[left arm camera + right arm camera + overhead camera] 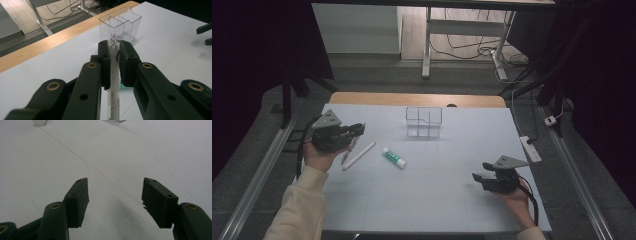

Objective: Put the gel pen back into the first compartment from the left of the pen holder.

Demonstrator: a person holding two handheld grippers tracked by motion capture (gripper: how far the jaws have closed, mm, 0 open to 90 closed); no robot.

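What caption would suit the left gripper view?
Left gripper shut on a pen, pointing toward the clear organizer.

The glue stick (pixel 394 157) lies before the clear organizer (pixel 424 121) (pens (pixel 359 155) to its left).

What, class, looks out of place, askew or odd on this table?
Nothing is spilled or damaged. The clear organiser stands upright, with nothing visible inside it. A white pen and a glue stick lie loose and slanted on the table. The left gripper is shut on a clear pen; the right gripper rests open.
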